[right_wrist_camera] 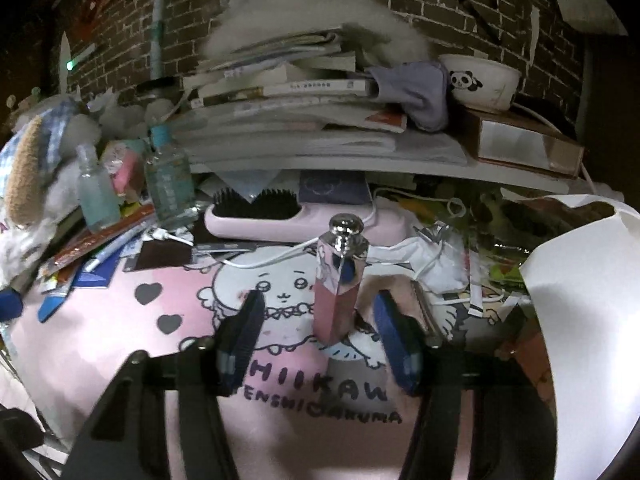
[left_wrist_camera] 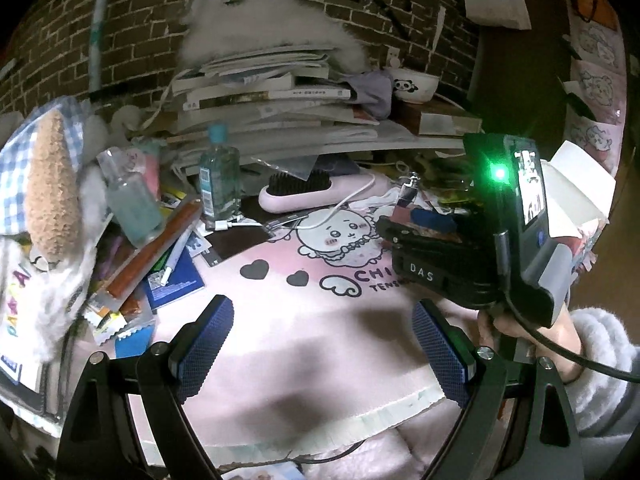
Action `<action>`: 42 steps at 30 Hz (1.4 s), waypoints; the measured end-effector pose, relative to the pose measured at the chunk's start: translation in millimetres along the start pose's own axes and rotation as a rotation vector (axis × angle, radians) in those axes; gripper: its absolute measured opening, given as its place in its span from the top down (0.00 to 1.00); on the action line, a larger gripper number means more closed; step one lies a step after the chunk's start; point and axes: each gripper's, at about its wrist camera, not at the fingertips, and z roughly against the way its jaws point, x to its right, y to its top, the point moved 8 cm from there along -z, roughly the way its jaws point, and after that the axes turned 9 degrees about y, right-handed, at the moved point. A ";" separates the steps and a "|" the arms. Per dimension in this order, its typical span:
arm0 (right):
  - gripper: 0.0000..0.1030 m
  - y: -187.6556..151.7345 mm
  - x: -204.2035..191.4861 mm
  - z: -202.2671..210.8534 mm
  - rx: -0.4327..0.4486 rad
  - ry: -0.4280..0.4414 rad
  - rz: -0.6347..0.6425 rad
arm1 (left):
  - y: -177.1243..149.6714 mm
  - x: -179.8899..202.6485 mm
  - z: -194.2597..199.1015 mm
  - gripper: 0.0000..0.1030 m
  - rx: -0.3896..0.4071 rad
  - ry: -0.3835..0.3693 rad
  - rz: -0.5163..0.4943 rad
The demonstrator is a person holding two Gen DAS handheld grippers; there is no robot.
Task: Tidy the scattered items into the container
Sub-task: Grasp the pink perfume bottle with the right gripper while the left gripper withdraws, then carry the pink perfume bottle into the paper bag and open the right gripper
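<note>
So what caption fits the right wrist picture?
Open right gripper frames an upright pink bottle on the cartoon mat.

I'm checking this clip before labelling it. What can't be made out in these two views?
- Left wrist view: the right gripper fingertips are lost in dark clutter; its grip is unreadable.
- Right wrist view: gaps show beside the pink bottle, but pad contact is unclear.
- Both views: no container identifiable.
- Left wrist view: book stack spine text too small.
- Left gripper: base cut off by bottom edge.
</note>
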 end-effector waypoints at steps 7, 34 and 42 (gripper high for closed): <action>0.76 -0.5 4.7 -5.0 0.010 0.002 -0.010 | -1.4 -1.1 -4.9 0.13 -0.006 -0.008 0.014; 0.81 -2.7 -37.1 38.2 0.090 0.129 0.042 | -7.7 -7.8 12.4 0.13 0.002 0.002 0.045; 0.81 16.8 -62.3 84.3 0.200 0.156 0.094 | -10.7 -14.7 32.9 0.13 0.016 0.036 0.057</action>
